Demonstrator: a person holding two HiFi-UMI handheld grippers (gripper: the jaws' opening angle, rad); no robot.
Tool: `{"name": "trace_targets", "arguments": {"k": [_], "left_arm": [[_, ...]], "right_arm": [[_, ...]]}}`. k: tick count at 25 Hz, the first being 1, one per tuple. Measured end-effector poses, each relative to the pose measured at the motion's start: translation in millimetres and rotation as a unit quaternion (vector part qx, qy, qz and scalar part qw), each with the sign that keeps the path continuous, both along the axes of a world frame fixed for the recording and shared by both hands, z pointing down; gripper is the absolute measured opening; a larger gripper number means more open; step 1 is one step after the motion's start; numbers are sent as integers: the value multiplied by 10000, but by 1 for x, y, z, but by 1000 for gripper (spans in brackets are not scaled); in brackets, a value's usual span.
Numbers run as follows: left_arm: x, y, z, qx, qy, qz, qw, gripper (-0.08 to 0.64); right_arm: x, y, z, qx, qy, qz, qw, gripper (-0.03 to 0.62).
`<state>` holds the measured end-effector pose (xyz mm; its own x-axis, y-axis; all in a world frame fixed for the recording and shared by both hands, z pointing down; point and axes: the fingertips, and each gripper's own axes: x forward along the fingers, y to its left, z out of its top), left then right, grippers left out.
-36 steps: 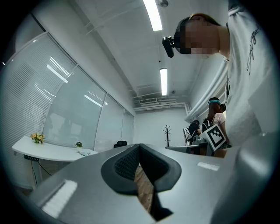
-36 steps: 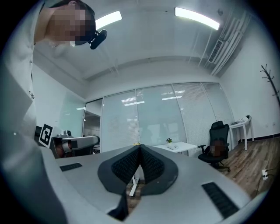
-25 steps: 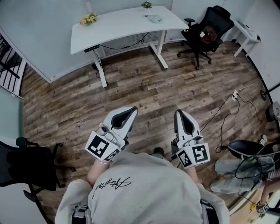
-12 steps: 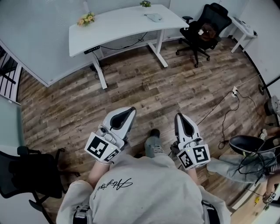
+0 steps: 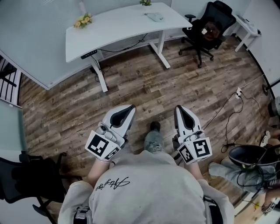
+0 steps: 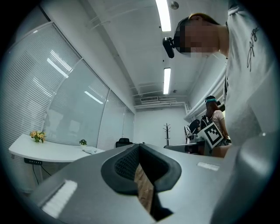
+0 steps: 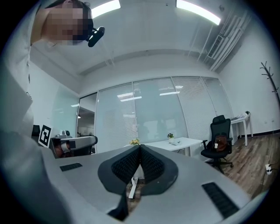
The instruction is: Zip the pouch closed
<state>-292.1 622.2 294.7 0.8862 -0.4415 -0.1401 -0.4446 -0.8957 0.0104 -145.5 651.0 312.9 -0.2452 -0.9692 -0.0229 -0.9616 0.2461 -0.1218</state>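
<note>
Currently both tools are held low in front of the person's body, well short of the desk, over bare wood floor.

- Left gripper: jaws pressed together, nothing between the pads.
- Right gripper: jaws likewise pressed together and empty.
- Pouch: taken to be the small pale flat item lying on the desk top toward its right end. It is well apart from the flowers at the desk's left end and near the small plant at the desk's far edge. It is too small here to make out the zip or which way it runs.
- Office chair stands just beyond the desk's right end, not in the way.

Handling, judged only:
- The pouch is probably light, soft fabric that gives no resistance of its own.
- It is likely to slide or bunch on the smooth desk top when the slider is pulled.
- One gripper should pinch the cloth at the open end of the zip to hold it taut.
- The other should take the slider's pull tab, a small hard part that could slip from the pads.
- Both jaws need spreading before contact.
</note>
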Motion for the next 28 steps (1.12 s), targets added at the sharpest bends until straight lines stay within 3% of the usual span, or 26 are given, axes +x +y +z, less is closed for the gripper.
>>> {"name": "trace_targets", "arguments": {"k": [18, 28], "left_arm": [[105, -180, -26, 155, 222, -369, 9990, -2], [146, -239, -23, 105, 188, -548, 9983, 0]], "right_arm": [[98, -188, -43, 412, 354, -590, 9968, 0], [146, -247, -38, 296, 296, -671, 9969, 0]]}}
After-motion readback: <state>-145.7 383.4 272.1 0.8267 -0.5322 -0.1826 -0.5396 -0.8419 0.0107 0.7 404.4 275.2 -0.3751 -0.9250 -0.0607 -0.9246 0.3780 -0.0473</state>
